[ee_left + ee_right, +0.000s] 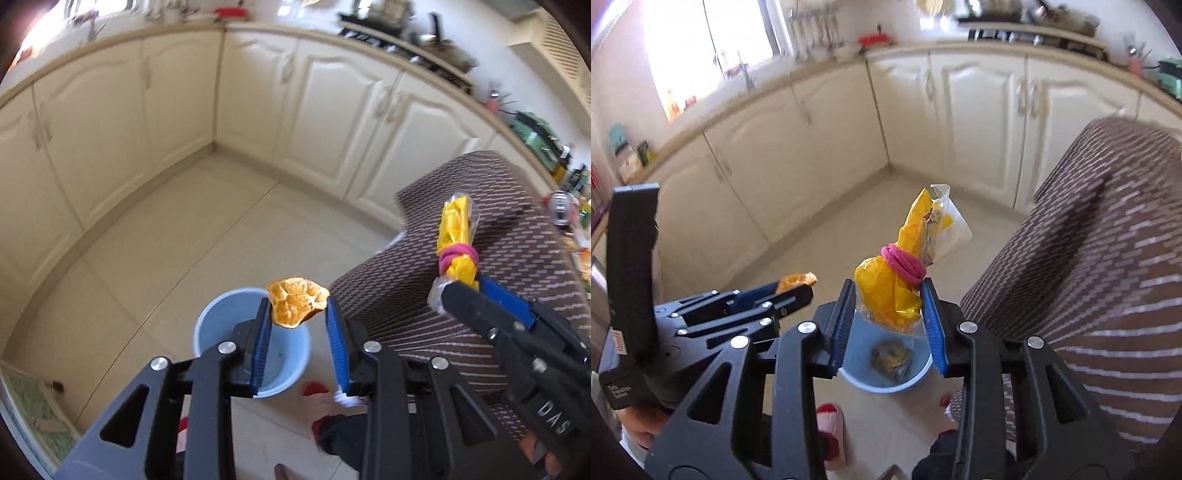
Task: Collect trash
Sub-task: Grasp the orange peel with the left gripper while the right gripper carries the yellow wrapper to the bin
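Left gripper (297, 314): its blue pads are clamped on a piece of orange peel (295, 306), which spans the gap at the fingertips.
Orange peel: dried and curled, held in the air just above the open mouth of the blue bin (221, 314); from the right wrist view only its edge shows (796, 281), past the left gripper's tips.
Right gripper (888, 295): fingers pressed on either side of a yellow wrapper (886, 291), gripping its lower end.
Yellow wrapper: a crumpled yellow and clear plastic bundle, cinched at the middle by a pink band (905, 264), standing upright out of the pads; in the left wrist view it (456, 236) hangs over the brown striped cloth (517, 258).
Blue bin: round, on the pale tiled floor (184, 229), directly below both grippers; its rim (882, 387) shows between the right gripper's fingers.
Bin contents: one dark crumpled lump (891, 360) lies at the bottom, possibly a wad of wrapper; the view is too blurred to say.
Brown striped cloth: draped over furniture just right of the bin.
Person: a foot in a red slipper (831, 424) stands near the bin.
Background: cream cabinets (332, 122) run along the walls.
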{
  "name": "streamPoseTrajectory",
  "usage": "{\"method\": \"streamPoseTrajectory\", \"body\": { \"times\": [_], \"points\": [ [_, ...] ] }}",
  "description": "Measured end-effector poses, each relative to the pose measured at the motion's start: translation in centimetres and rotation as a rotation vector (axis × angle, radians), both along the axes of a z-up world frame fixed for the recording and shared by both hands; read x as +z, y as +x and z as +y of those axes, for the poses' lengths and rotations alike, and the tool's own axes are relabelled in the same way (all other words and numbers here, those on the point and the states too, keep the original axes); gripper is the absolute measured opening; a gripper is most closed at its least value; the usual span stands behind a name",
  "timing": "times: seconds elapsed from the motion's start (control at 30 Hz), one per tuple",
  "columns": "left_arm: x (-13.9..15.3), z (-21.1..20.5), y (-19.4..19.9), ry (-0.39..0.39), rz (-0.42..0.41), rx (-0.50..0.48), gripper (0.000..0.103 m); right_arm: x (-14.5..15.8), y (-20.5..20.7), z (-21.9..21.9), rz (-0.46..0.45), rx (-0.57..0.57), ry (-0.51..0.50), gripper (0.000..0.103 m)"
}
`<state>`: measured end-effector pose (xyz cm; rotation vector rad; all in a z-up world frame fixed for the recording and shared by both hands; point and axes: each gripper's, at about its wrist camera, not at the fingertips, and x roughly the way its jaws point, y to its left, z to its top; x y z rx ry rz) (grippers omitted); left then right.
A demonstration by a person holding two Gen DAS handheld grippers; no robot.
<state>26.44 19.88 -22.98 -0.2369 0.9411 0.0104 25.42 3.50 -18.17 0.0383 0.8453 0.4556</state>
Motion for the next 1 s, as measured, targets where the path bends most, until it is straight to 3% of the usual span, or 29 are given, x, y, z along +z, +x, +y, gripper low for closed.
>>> {"method": "streamPoseTrajectory", "body": {
  "times": [0.33,0.47,1.0],
  "points": [
    [-8.3,4.3,3.4,-0.061,0.104,0.066,0.031,-7.9,4.1,4.6,0.127,0.012,-0.051,0.035],
    [-8.8,4.6,3.7,-0.069,0.099,0.091,0.045,-9.5,5.0,5.9,0.157,0.005,-0.058,0.036],
    [-9.4,6.7,2.9,-0.08,0.117,0.152,0.045,-12.5,5.9,9.9,0.193,0.024,-0.08,0.036]
  ]
}}
